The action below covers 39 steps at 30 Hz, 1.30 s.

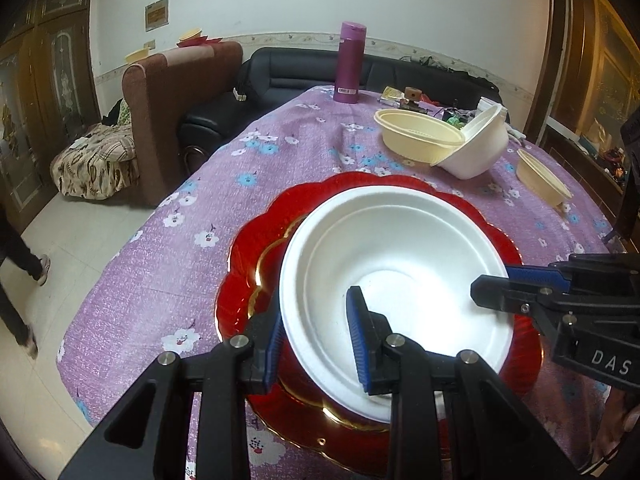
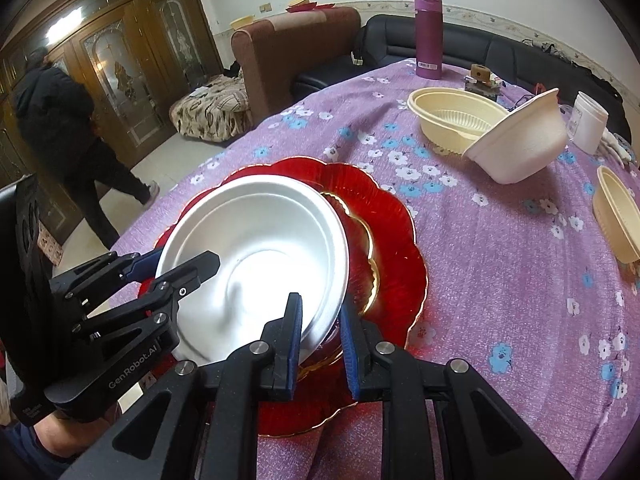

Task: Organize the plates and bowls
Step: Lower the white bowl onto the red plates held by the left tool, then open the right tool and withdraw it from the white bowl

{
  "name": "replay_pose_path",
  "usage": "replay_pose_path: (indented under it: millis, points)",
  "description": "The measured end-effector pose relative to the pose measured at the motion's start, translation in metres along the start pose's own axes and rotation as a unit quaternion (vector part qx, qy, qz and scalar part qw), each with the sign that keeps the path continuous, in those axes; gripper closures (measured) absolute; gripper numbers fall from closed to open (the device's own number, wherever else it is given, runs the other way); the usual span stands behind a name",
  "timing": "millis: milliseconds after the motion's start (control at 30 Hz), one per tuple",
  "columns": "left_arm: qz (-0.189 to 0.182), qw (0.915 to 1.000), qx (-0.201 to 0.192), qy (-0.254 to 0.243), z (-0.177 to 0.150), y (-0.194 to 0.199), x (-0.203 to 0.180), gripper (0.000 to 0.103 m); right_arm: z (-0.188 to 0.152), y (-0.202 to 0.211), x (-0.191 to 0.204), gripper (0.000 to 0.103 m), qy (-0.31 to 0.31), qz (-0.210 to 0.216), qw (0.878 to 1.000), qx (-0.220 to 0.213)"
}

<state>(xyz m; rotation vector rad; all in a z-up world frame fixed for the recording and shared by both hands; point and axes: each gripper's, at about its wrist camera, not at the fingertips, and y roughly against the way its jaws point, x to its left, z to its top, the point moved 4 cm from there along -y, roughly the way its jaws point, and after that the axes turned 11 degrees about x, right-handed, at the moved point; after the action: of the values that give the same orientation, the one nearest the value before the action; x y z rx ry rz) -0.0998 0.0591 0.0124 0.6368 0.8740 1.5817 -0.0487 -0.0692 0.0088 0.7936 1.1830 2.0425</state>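
Now both grippers straddle the white bowl's rim
Left gripper point(image 1: 316, 336) and right gripper point(image 2: 320, 340) each stand apart across the rim of the white bowl point(image 1: 396, 264), which sits on the red plate point(image 1: 256, 248) near the table's point(image 1: 168, 184) front edge

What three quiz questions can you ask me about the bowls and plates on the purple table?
1. True or false: the big white bowl sits on a red plate.
2. What colour is the tall bottle? A green, B purple, C orange.
3. Short answer: what leans against the cream bowl at the far side of the table?

Key
1. True.
2. B.
3. A tilted white bowl.
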Motion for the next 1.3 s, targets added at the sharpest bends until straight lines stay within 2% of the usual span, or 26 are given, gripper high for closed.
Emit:
replay_pose_path:
  millis: [300,467,500,600,667,733,1300]
  points:
    - [0.007,1.0,0.002,0.001,-0.002,-0.004,0.002,0.075,-0.001,-0.003,0.004,0.081,0.004,-0.003,1.0,-0.001]
    - [0.01,0.9999,0.004,0.005,-0.002,-0.003,0.005,0.072,-0.002,-0.001,0.007,0.081,0.011,-0.009,1.0,-0.004]
    - [0.009,0.9999,0.004,0.006,-0.002,-0.002,0.005,0.068,-0.002,-0.001,0.007,0.08,0.012,-0.01,1.0,-0.004]
    - [0.009,0.9999,0.002,0.01,-0.001,0.0,0.007,0.064,-0.003,0.002,0.007,0.075,0.011,-0.009,1.0,-0.006]
    - [0.011,0.9999,0.0,0.011,-0.001,0.003,0.007,0.062,-0.004,0.005,0.007,0.066,0.012,-0.01,1.0,-0.011]
    - [0.012,0.9999,-0.003,0.011,-0.001,0.005,0.006,0.06,-0.004,0.009,0.007,0.064,0.012,-0.01,1.0,-0.016]
    - [0.023,0.9992,-0.032,0.003,0.002,0.03,-0.004,0.051,-0.011,0.04,-0.015,0.064,-0.014,-0.007,0.999,-0.052]
